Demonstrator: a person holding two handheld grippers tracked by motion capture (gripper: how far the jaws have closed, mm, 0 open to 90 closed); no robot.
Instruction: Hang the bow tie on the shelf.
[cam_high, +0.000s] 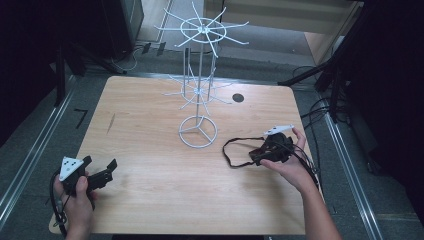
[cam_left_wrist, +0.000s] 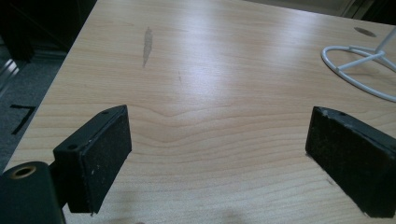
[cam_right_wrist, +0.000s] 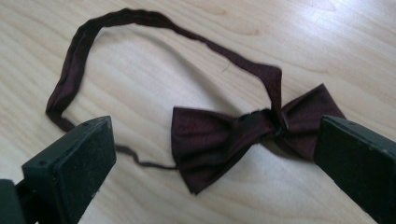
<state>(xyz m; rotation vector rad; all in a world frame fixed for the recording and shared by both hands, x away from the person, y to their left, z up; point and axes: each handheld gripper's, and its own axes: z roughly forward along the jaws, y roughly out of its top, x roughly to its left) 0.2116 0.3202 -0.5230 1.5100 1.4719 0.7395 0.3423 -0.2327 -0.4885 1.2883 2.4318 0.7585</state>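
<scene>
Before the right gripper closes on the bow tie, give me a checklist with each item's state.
1. Right gripper jaws open wide: ok.
2. Bow tie lies flat on the table, between the jaws: ok.
3. Strap loops free, not snagged on the white wire stand: ok.
4. Left gripper open, far off at the table's near left: ok.
5. Jaws low enough to pinch the knot: cannot tell.
</scene>
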